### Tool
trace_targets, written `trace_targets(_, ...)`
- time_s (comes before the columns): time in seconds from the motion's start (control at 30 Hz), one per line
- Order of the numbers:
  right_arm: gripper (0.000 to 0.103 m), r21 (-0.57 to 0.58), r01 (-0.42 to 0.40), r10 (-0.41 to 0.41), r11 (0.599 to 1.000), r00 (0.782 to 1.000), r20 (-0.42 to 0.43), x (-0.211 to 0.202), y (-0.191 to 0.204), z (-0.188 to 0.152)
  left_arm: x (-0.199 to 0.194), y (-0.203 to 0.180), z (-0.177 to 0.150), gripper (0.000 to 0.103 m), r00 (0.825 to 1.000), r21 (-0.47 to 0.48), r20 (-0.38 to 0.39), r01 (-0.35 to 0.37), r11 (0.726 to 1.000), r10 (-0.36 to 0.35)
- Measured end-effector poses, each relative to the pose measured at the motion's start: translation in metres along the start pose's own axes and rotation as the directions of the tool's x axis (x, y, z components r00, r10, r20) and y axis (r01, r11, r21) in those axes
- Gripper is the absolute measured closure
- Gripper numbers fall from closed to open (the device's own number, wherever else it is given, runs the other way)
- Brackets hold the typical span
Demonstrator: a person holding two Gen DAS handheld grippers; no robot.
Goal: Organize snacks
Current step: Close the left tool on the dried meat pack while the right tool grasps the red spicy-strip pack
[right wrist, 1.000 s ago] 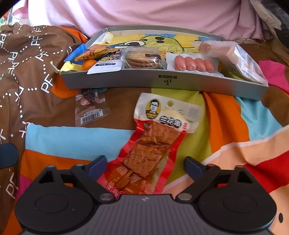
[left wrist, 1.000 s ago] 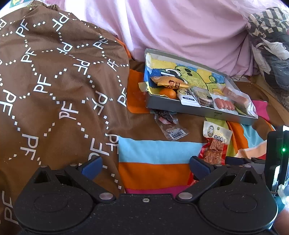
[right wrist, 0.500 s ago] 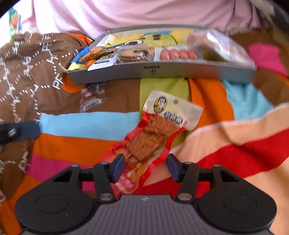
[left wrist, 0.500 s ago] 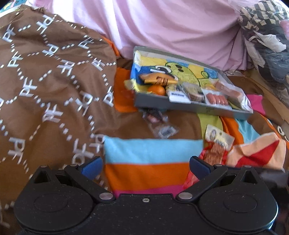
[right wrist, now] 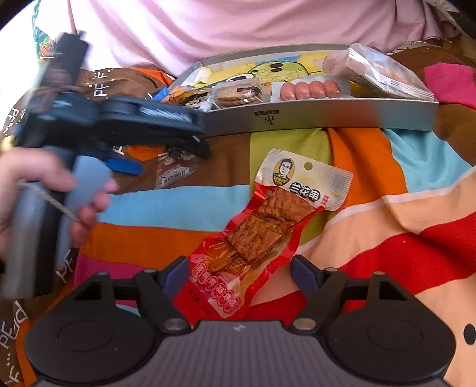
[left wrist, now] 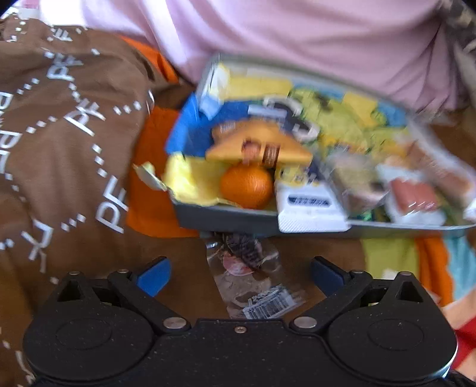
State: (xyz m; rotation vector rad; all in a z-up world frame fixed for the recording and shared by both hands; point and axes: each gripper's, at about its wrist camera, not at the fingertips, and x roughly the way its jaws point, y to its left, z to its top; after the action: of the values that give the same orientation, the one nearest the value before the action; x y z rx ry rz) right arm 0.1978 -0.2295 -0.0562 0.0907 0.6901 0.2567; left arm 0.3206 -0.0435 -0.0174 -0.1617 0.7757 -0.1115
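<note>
A grey tray [left wrist: 226,218] [right wrist: 327,116] on the bed holds an orange [left wrist: 247,186], an orange packet [left wrist: 258,146], a white packet [left wrist: 309,208], biscuits [right wrist: 238,93] and sausages [right wrist: 309,89]. A clear snack packet [left wrist: 250,277] [right wrist: 175,169] lies just in front of the tray. My left gripper [left wrist: 240,275] is open, its fingers on either side of this packet. A red dried-tofu packet [right wrist: 261,226] lies on the striped blanket. My right gripper [right wrist: 241,274] is open around that packet's lower end without pinching it.
A brown patterned cover [left wrist: 59,134] is heaped on the left and a pink sheet [right wrist: 238,26] rises behind the tray. In the right wrist view a hand [right wrist: 44,181] holds the left gripper at the left. The striped blanket [right wrist: 416,208] spreads to the right.
The left gripper has moved forward and right, up to the clear packet by the tray. The right gripper's fingers stand wider apart than half a second ago. The red packet still lies on the blanket.
</note>
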Motion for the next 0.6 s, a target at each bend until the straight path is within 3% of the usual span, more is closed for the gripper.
trace_targets(0.17,0.023,-0.004,-0.008,0.008,1.0,1.0,0.006,-0.001,-0.003,0.0,0.003,0.008,-0.004,0.012,0.999,0.019,0.034,-0.004,1.0,0.004)
trace_targets(0.4,0.023,-0.027,0.007,-0.007,1.0,1.0,0.001,-0.005,0.002,-0.003,-0.008,0.036,-0.004,0.052,1.0,0.08,0.009,-0.019,0.997,0.019)
trace_targets(0.6,0.023,-0.046,0.022,-0.023,0.999,1.0,-0.003,-0.006,0.005,-0.003,-0.024,0.061,-0.014,0.054,1.0,0.091,0.017,-0.002,0.996,0.001)
